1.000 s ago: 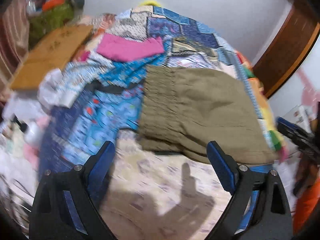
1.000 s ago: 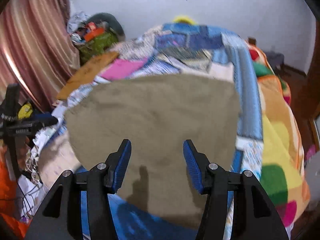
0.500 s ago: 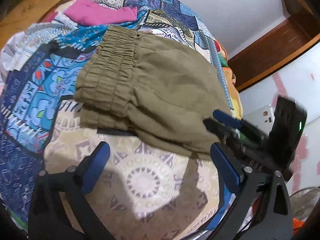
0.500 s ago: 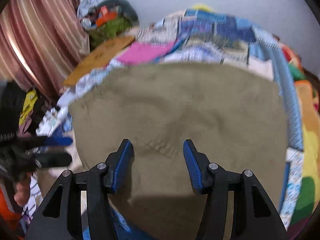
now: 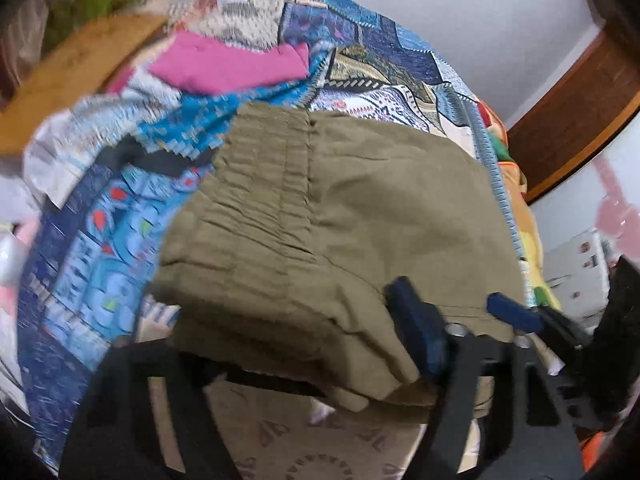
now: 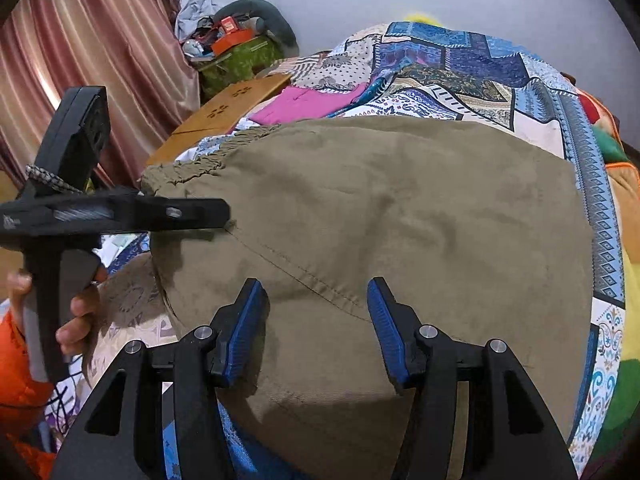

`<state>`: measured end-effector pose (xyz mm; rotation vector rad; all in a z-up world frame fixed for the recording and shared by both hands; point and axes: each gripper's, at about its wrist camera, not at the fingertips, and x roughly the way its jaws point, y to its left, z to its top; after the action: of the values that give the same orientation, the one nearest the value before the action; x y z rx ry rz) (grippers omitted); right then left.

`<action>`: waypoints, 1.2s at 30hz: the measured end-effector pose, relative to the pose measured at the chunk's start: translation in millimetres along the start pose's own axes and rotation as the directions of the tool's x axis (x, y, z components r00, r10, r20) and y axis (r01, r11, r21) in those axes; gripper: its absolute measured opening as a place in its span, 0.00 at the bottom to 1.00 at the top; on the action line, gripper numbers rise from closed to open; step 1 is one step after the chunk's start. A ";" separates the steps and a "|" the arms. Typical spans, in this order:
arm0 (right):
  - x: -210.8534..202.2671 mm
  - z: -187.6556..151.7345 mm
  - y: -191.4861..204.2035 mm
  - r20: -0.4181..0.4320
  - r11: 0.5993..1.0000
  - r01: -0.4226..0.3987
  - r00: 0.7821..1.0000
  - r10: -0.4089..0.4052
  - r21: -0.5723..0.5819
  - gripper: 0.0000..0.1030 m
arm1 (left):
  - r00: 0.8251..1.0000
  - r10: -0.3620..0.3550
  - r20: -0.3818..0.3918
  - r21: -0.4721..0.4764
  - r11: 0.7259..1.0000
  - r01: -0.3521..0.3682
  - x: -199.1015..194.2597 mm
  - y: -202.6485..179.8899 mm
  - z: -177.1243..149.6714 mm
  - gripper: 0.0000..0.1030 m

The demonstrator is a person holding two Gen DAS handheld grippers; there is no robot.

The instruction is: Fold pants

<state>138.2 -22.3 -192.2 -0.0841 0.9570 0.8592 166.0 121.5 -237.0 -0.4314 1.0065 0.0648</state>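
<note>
Right wrist view: we see the pants (image 6: 400, 216), olive, folded, on the quilt (image 6: 472, 76) at the bed's near edge, waistband to the left. A pink cloth (image 6: 308, 102) lies farther off, near a wooden board (image 6: 224, 114); curtains (image 6: 100, 48) hang far left. Our right gripper (image 6: 316, 320) hovers over the pants, jaws apart, gripping nothing. The left gripper (image 5: 280, 344), its handle in our left hand (image 6: 76, 312), has just been closing around the pants' near left corner; we cannot tell whether its pads press.
</note>
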 end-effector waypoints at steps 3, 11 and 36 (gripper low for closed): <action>-4.7 0.7 -4.1 0.014 0.999 -0.021 1.000 0.021 0.030 0.49 | 0.999 0.034 0.037 0.042 0.998 -0.036 -9.1 -2.7 0.5 0.47; -53.8 -5.1 -41.8 0.105 0.984 -0.001 0.994 -0.018 0.179 0.49 | 0.964 0.181 0.194 0.211 0.952 -0.221 -44.9 -35.1 10.4 0.42; -96.6 -84.5 -79.1 0.079 0.947 0.120 0.986 -0.150 0.297 0.49 | 0.985 -0.152 0.084 0.597 0.799 0.072 -38.6 -244.8 -9.1 0.24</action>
<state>106.8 -169.8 -194.3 0.1449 0.9614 0.5833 198.6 -100.2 -130.8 0.0938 0.8173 -0.3251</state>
